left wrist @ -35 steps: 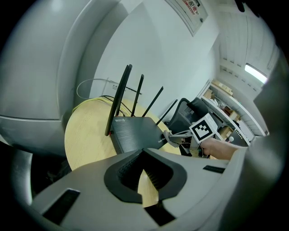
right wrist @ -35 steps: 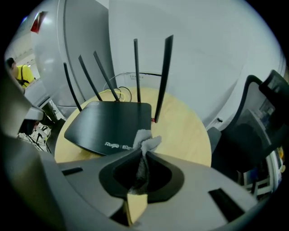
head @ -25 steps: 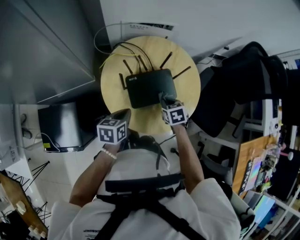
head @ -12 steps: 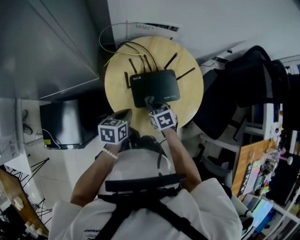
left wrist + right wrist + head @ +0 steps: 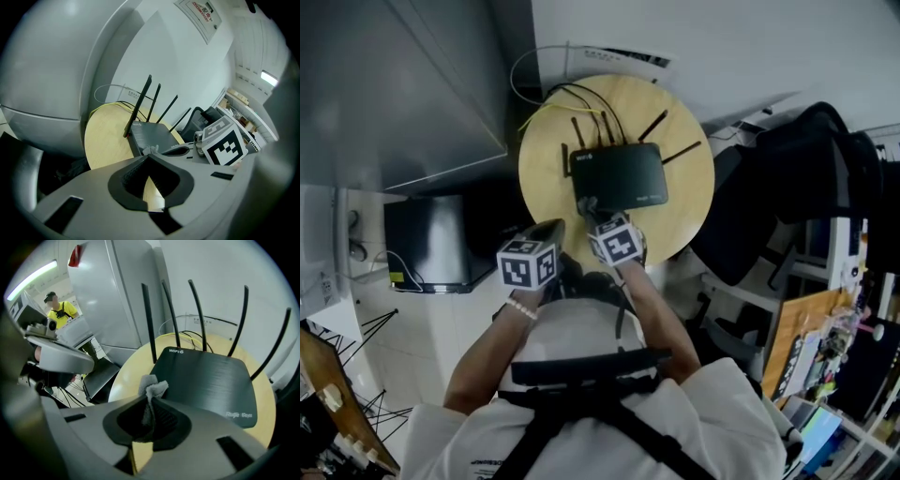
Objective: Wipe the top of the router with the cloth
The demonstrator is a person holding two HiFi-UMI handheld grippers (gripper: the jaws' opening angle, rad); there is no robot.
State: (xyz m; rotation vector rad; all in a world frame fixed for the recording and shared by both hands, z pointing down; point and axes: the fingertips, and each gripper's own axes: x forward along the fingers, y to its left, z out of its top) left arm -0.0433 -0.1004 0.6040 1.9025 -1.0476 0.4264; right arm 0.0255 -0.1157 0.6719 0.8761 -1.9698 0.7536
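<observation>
Two grippers sit at the near side of the round wooden worktop (image 5: 546, 155). The black WiFi router (image 5: 208, 378) lies at its middle, antennas raised. The right gripper (image 5: 151, 401) has its fingers (image 5: 176, 423) clamped on a crumpled grey cloth (image 5: 153, 389), at the router's near left corner. The left gripper (image 5: 149, 157) is off the router, its fingers (image 5: 123, 180) pressed together on nothing.

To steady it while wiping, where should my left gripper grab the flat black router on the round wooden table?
Probably the thin left edge of the flat black router, coming low from the left across the round wooden table: upright antennas crowd its back, the grey cloth its front.
</observation>
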